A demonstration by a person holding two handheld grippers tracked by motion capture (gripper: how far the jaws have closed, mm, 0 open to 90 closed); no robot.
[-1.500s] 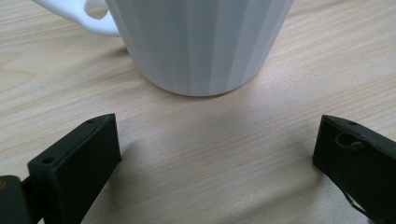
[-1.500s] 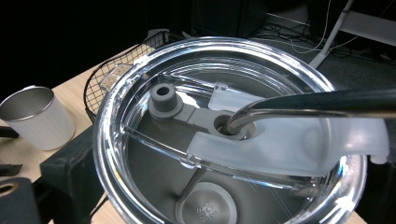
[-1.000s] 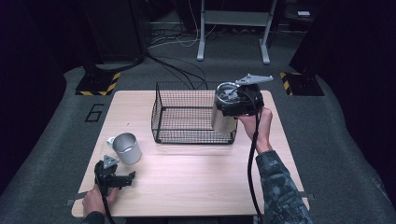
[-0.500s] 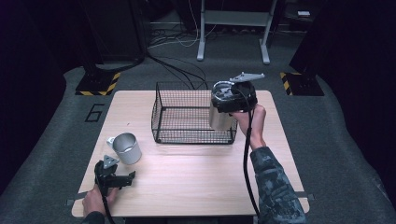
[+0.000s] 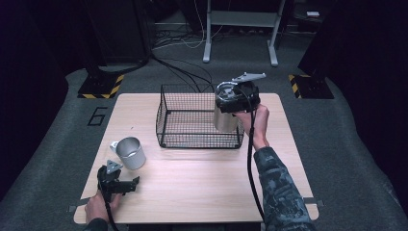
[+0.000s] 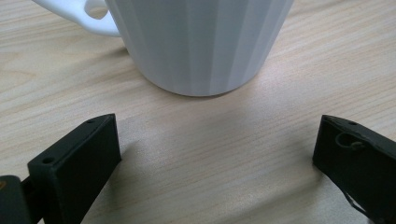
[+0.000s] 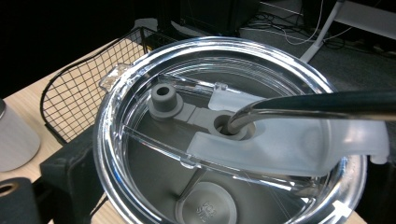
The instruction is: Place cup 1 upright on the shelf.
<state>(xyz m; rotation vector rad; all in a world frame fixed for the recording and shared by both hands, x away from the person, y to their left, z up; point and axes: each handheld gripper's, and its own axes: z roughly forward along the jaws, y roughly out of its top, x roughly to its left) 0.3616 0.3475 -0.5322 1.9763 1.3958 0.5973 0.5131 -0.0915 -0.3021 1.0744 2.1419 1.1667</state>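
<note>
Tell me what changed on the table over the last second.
The right gripper, shut on the steel tumbler with the clear lid, carried it a little left and away, over the right end of the wire basket. The left gripper stayed open on the table before the white mug, which did not move.

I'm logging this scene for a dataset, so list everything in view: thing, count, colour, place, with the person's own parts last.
table: one, light wood, centre.
wire basket: one, black, far middle of the table.
tumbler: one, steel with clear lid and straw, at the basket's right end, held up.
mug: one, white with handle, near left of the table.
frame legs: grey, floor beyond the table.
hazard-striped feet: two, yellow and black, on the floor.
left gripper: black, jaws apart, facing the mug.
right gripper: black, gripping the tumbler.
right sleeve: camouflage.
</note>
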